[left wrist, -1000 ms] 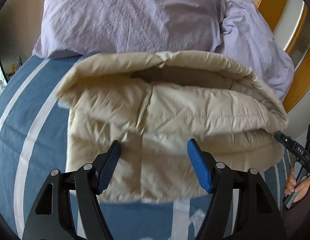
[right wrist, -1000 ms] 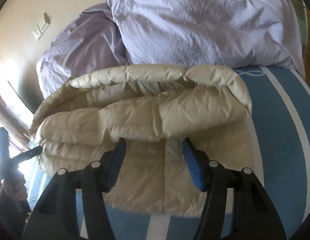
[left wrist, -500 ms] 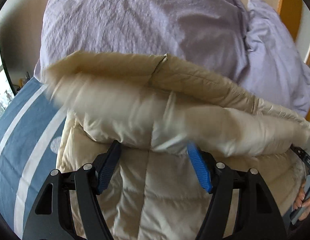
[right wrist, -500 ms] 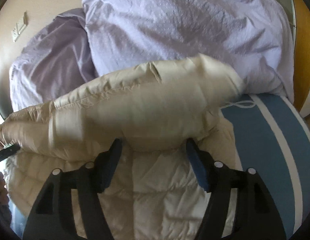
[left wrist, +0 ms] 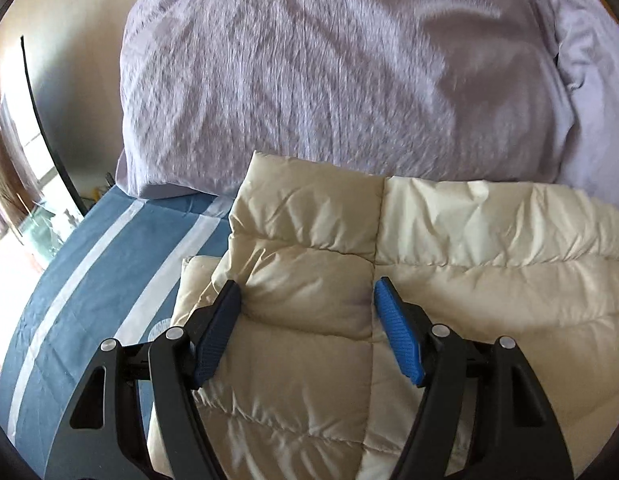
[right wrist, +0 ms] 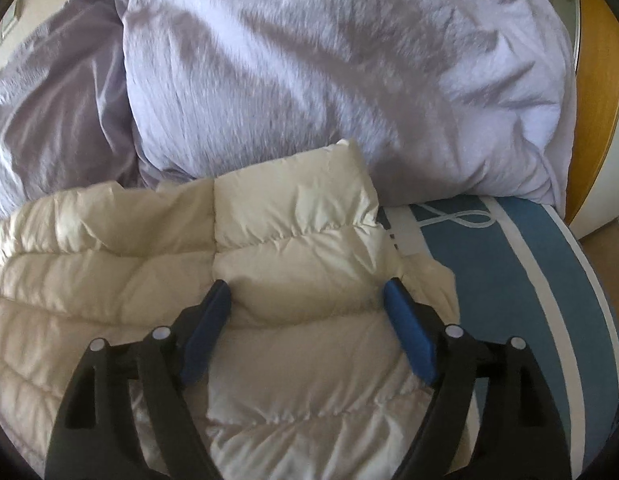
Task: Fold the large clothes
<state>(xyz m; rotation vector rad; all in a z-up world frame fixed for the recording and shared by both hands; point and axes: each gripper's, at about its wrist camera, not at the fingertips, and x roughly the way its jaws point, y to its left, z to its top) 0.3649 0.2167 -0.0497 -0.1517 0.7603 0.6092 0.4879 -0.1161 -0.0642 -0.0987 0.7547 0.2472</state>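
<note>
A cream quilted down jacket (left wrist: 469, 240) lies folded on the bed, its far edge against the lavender pillows. In the left wrist view a lower layer (left wrist: 193, 276) peeks out under the top layer's left side. My left gripper (left wrist: 307, 286) points down onto the top layer, and its blue pads squeeze a bulging puff of it. The right wrist view shows the same jacket (right wrist: 109, 260) from its right end. There my right gripper (right wrist: 306, 284) straddles a puff near the jacket's right edge. Its jaws are opening, and the right pad stands just off the fabric.
The blue sheet with white stripes (left wrist: 89, 280) shows left of the jacket, and again at its right (right wrist: 509, 280). Big lavender pillows (left wrist: 329, 80) (right wrist: 329, 80) rise close behind the jacket. A wooden bed frame (right wrist: 597, 80) stands at the far right.
Both grippers moved forward toward the pillows and tipped down. The jacket's raised rolled layer came over and now lies flat. The right jaws have spread wider. The other gripper has left each view's edge.
</note>
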